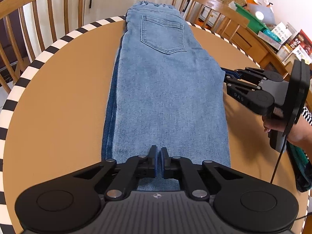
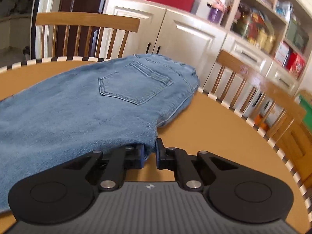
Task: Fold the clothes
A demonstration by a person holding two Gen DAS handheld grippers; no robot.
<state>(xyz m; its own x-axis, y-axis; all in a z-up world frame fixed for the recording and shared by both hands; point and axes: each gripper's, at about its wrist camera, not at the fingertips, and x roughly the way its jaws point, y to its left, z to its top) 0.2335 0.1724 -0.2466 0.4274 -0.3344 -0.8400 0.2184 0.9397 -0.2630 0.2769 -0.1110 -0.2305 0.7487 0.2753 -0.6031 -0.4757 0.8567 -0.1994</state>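
Note:
Light blue jeans lie folded lengthwise on the round tan table, back pocket up and waistband at the far rim. My left gripper is at the near leg end. Its pads stand almost together, nipped on the top denim with only a sliver of cloth between them. My right gripper comes in from the right at the jutting seat seam. In the right wrist view the right gripper is shut on that edge of the jeans, with denim filling the gap between the pads.
The table has a black-and-white striped rim. Wooden chairs ring it. A hand holds the right gripper, with a dark green cloth below it. A sideboard with boxes and white cabinets stand behind.

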